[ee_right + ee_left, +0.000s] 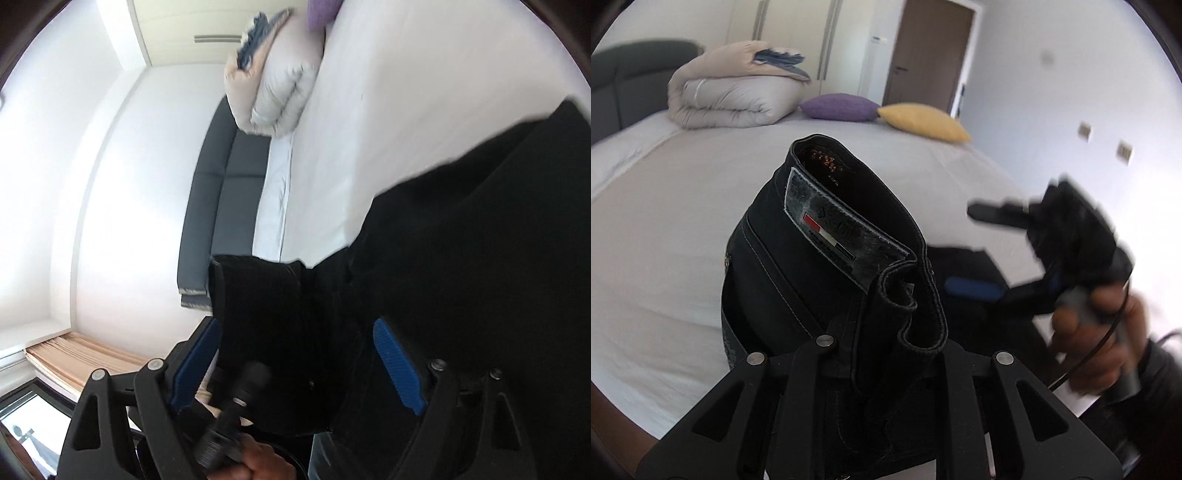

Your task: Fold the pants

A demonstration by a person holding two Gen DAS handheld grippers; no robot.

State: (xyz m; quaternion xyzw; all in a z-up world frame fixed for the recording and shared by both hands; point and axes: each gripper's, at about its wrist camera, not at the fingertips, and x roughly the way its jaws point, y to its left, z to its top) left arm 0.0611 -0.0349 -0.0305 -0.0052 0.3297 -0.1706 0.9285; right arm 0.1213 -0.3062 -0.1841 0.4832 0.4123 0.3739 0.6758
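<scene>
Black jeans (827, 258) with a leather waist patch (831, 229) are held up over the white bed (665, 229). My left gripper (882, 332) is shut on the bunched waistband, which hides its fingertips. My right gripper (982, 251) appears at the right in the left wrist view, blurred, jaws apart, held by a hand (1097, 339). In the right wrist view its blue pads (397, 363) stand wide apart around dark jeans fabric (461, 258) without clamping it. My right gripper (295, 354) is open. The left gripper's handle and hand (236, 428) show below.
A folded beige duvet (735, 92), a purple pillow (838, 107) and a yellow pillow (923, 122) lie at the bed's far end. A grey headboard (221, 206) runs along one side. A brown door (931, 55) is behind.
</scene>
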